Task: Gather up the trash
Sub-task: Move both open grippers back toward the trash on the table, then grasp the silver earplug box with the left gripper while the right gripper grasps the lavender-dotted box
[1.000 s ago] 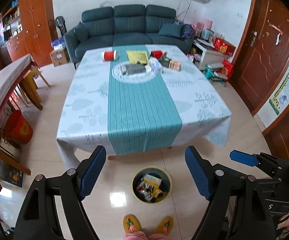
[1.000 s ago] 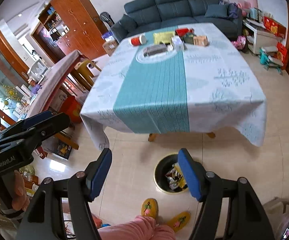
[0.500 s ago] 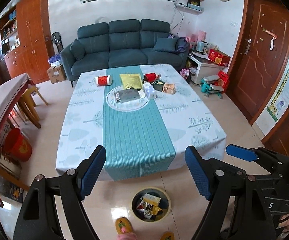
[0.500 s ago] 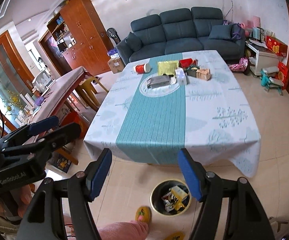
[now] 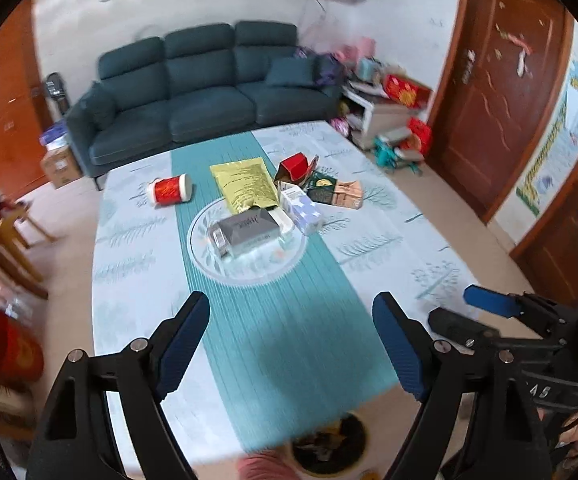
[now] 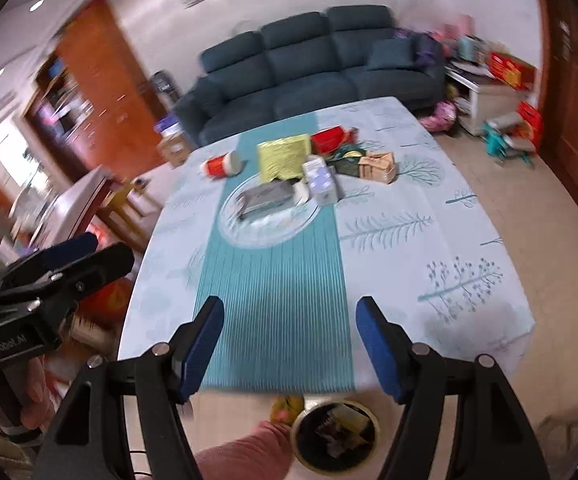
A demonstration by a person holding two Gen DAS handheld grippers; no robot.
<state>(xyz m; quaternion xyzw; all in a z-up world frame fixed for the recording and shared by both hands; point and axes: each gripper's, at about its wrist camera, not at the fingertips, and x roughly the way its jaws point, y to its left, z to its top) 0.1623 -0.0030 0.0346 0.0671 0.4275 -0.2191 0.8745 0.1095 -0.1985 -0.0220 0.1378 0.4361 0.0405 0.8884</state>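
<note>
I have swung both pairs of tongs up and forward over the last second: a moment ago they looked down at the floor and the bin, and now the tabletop [image 5: 137,300] fills both views, blurred by the motion. The left tongs [image 5: 291,338] stand apart with nothing between the blue pads; their jaws have just opened a shade further. The right tongs [image 6: 289,340] are likewise apart and empty.

The trash lies ahead of both pairs, at the far end of the teal runner [image 5: 281,332]. Straight beyond the left tongs sits a clear round plate [image 5: 249,272] bearing a grey box [image 5: 245,230]. Beyond that lies a yellow-gold pouch [image 5: 245,186], with a red cup [image 5: 169,191] on its side off to the left, and a pale carton [image 5: 301,208], an open red box [image 5: 295,166] and a tan carton [image 5: 349,195] clustered to the right. What the dark green item beside the tan carton is, I cannot make out through the blur.

The trash bin [image 6: 335,434] sits on the floor below and behind the tongs, just under the near table edge, already holding wrappers.

I read this as the return trip: both pairs emptied, now heading back for more. The pile is well ahead of the pads, so a further reach is needed before any grasp.
</note>
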